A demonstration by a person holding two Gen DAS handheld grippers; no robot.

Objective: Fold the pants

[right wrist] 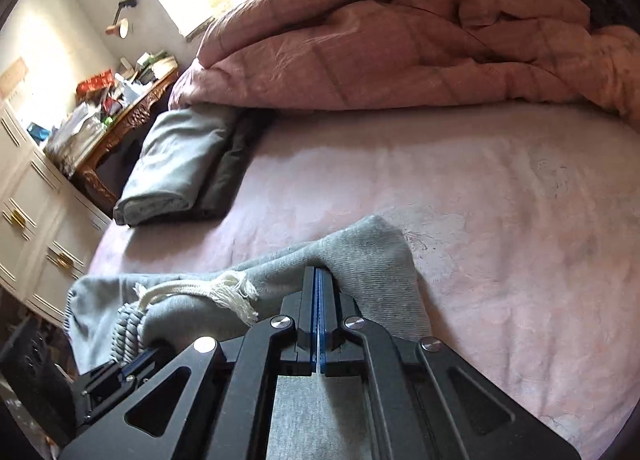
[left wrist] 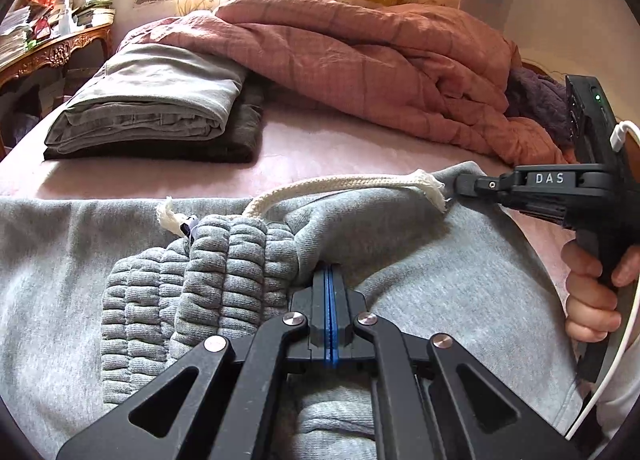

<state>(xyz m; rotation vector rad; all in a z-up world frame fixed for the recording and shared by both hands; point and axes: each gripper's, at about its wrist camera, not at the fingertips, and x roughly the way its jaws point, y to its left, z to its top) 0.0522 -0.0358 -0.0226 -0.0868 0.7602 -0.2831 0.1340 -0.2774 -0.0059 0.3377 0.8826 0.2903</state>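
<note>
Grey sweatpants [left wrist: 420, 292] lie across the near side of the pink bed sheet [left wrist: 320, 155], with a bunched ribbed waistband [left wrist: 208, 276] and a cream drawstring [left wrist: 340, 183]. My left gripper [left wrist: 329, 274] is shut on the fabric just right of the waistband. My right gripper [left wrist: 458, 181] comes in from the right, held by a hand [left wrist: 592, 300], and pinches the pants' far edge beside the frayed cord end. In the right wrist view my right gripper [right wrist: 319, 274] is shut on a raised fold of the sweatpants [right wrist: 368, 252]. The left gripper [right wrist: 152, 350] shows at lower left by the waistband.
A stack of folded pants [left wrist: 152, 107], light grey over dark, sits at the bed's far left. A rumpled pink quilt [left wrist: 360, 59] fills the back. A cluttered wooden table [left wrist: 52, 51] and a white cabinet [right wrist: 32, 219] stand left of the bed. Bare sheet [right wrist: 480, 199] lies right of the pants.
</note>
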